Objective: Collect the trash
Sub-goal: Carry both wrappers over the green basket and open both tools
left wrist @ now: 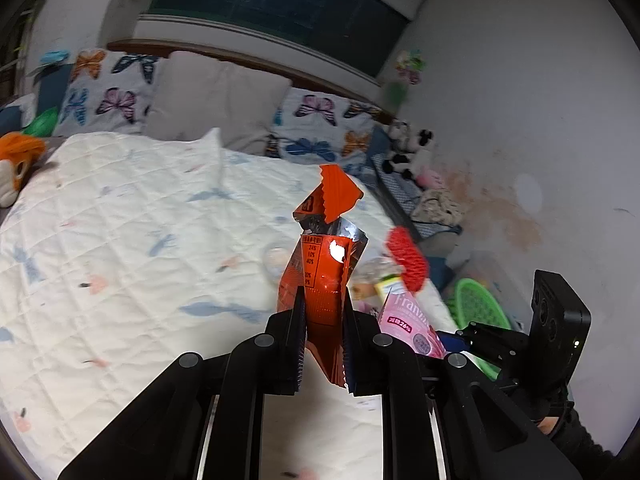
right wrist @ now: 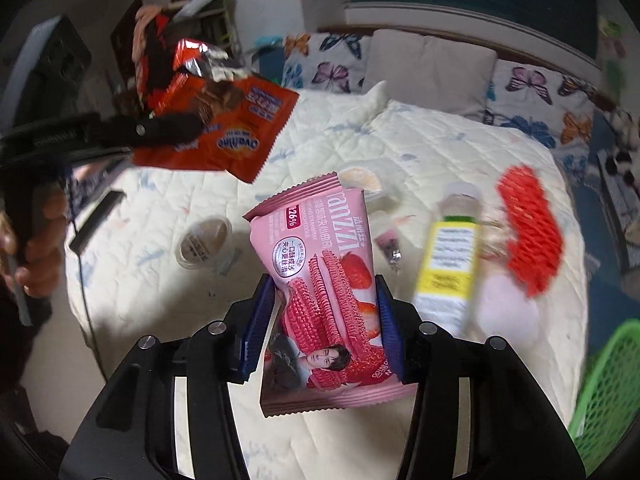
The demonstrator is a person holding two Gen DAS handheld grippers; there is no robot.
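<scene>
Pink wafer packet (right wrist: 324, 296) pinched upright in right gripper (right wrist: 320, 320) above quilt (right wrist: 440, 136), orange snack wrapper (left wrist: 320, 280) clamped in left gripper (left wrist: 323, 340), yellow-label bottle (right wrist: 450, 264), pudding cup (right wrist: 205, 242), red foam net (right wrist: 528, 232) lying beyond, green basket (right wrist: 604, 392) at bedside.

The pink wrapper (right wrist: 324, 292) at the centre of the right wrist view carries the brand letters "ranzzi" running sideways along its upper edge, a "26%" badge toward 10 o'clock, and an oval seal of Chinese characters too small to read. In the left wrist view the same pink wrapper (left wrist: 408, 320) at 4 o'clock shows "Franz" and "26%". The orange wrapper (right wrist: 224, 132) at 10 o'clock in the right wrist view reads "Ovaltine", upside down. In the left wrist view the orange wrapper (left wrist: 320, 276) at centre bears a nutrition table with "24%", "10%", "40%", "20%", "9%". The bottle (right wrist: 448, 264) at 3 o'clock has a yellow label whose print is blurred.
</scene>
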